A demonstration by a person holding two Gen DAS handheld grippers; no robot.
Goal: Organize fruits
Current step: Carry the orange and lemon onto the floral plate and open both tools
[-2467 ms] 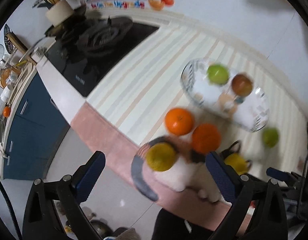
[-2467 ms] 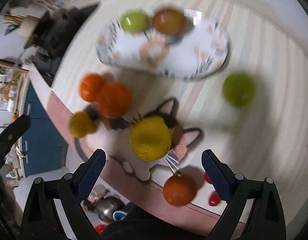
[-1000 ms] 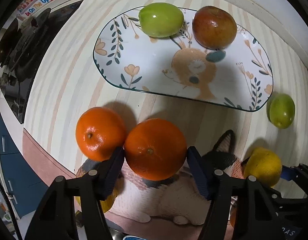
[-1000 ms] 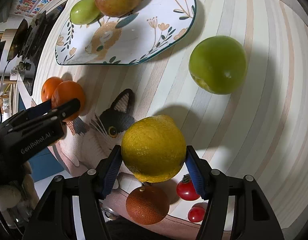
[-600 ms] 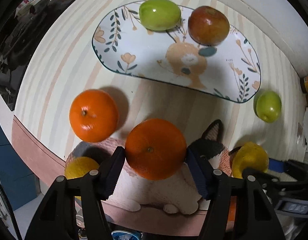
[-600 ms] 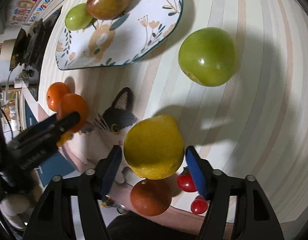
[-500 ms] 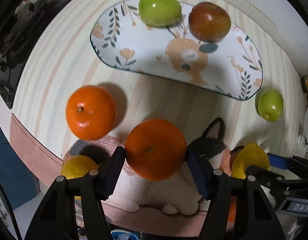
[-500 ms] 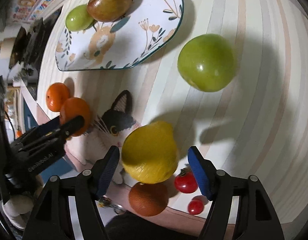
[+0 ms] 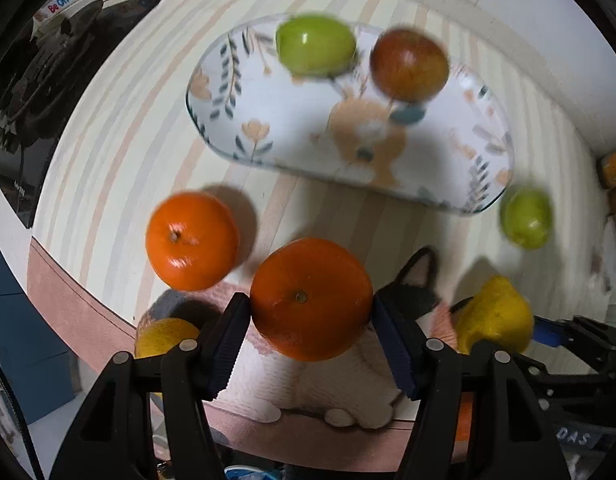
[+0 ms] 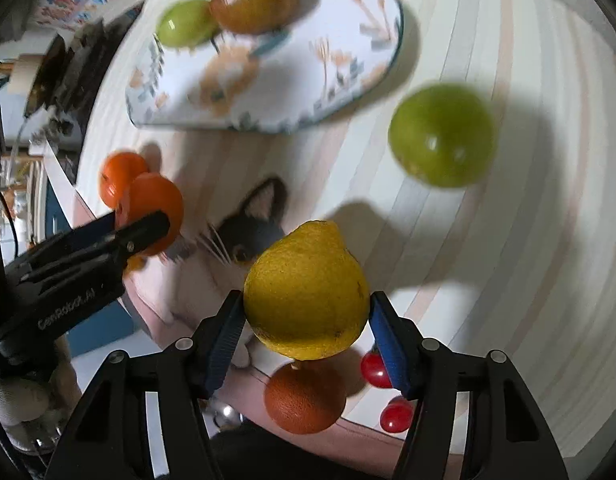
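Left claw (image 9: 310, 316): my pads pinch the orange (image 9: 311, 298) on both sides, above the cat-print mat (image 9: 348, 396).
Right claw (image 10: 304, 322): my jaws are closing on the lemon (image 10: 306, 290), both pads against its skin.
Change: a second ago both fruits sat in the same grips; the plate and loose fruit now look smaller and blurred, the lemon lifted off the mat.
Orange: round, bright, stem dimple facing me.
Lemon: yellow, pebbled, nub at the top.
Plate (image 9: 292, 136): oval, floral print, on the striped surface (image 9: 120, 140), holding a green fruit (image 9: 316, 45) and a red-brown fruit (image 9: 409, 65).
Loose fruit: second orange (image 9: 192, 240) left of mine; green apple (image 10: 442, 134) beside the plate; cherry tomatoes (image 10: 396, 414) near the surface edge.
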